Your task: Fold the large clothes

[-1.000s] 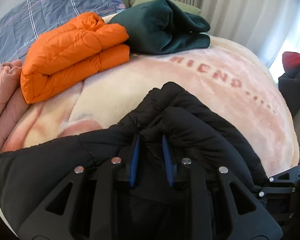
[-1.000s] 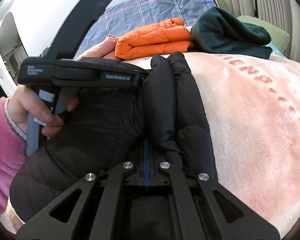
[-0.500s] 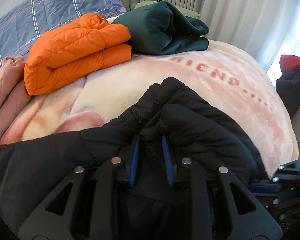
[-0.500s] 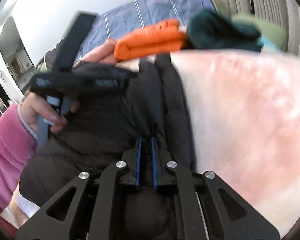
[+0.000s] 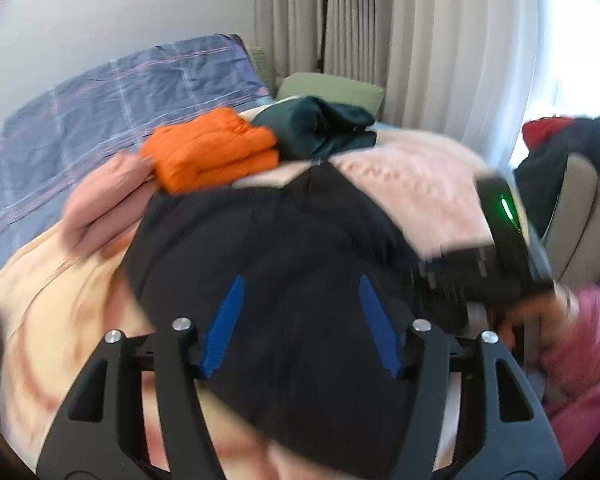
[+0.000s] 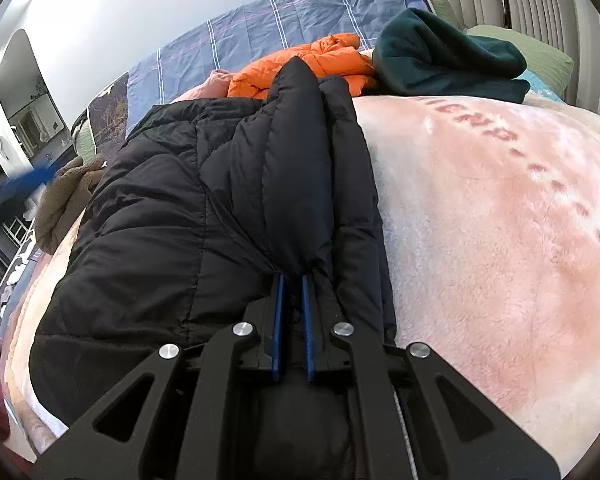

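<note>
The left claw has let go, opening above the black jacket; the right claw stays clamped on it.

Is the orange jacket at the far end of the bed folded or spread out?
Folded. The orange jacket lies as a compact stack of layers beside the dark green garment, with no sleeves spread out.

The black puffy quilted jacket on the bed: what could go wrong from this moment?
1. The left hand-held gripper is opening with nothing pinched, so the black puffy quilted jacket may spring unfolded.
2. Only the right hand-held gripper pinches a fold; pulling may drag the jacket askew.
3. It lies against the folded orange puffer jacket, which could be disturbed.
</note>
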Action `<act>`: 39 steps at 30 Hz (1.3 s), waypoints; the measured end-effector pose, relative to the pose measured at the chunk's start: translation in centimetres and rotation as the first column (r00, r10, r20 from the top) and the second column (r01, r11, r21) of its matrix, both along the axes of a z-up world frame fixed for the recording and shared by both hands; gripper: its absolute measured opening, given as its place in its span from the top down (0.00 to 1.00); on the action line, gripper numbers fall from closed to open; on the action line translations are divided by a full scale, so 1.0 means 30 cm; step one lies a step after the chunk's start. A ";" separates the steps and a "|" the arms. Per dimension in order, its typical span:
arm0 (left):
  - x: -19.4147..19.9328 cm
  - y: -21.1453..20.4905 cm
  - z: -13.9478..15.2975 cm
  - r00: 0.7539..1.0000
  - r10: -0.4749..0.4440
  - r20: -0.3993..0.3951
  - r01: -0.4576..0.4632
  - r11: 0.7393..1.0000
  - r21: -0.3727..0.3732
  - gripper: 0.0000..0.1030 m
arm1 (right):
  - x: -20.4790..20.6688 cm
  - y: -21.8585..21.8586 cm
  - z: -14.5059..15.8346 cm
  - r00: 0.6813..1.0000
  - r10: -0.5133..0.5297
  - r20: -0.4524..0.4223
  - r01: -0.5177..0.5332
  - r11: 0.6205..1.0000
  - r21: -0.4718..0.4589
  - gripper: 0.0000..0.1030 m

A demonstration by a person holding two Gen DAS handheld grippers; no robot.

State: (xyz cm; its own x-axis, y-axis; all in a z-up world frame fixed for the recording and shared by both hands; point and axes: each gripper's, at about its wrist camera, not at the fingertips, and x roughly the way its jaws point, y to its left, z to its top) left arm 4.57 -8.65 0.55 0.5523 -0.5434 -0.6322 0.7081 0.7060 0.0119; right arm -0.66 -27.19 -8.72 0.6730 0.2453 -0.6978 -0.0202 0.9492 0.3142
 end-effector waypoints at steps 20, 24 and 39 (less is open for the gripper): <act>-0.200 -0.015 -0.235 0.948 0.270 0.169 -0.308 0.911 0.273 0.28 | -0.012 0.039 0.003 1.000 0.005 0.028 -0.003 0.997 -0.071 0.93; -0.215 0.043 -0.288 0.938 0.303 0.168 -0.342 0.883 0.320 0.28 | -0.014 0.063 0.004 0.998 0.049 0.030 -0.047 0.996 -0.079 0.93; -0.181 -0.014 -0.253 0.958 0.286 0.000 -0.280 0.940 0.193 0.35 | -0.009 0.038 0.000 0.999 0.041 0.029 -0.040 0.998 -0.040 0.93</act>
State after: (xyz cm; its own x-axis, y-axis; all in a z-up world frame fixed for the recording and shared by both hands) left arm -0.87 -9.08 -7.03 0.6468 -0.2362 -0.7252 0.4814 0.8639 0.1480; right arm -0.95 -26.04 -8.71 0.6836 0.2450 -0.6875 -0.0673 0.9591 0.2748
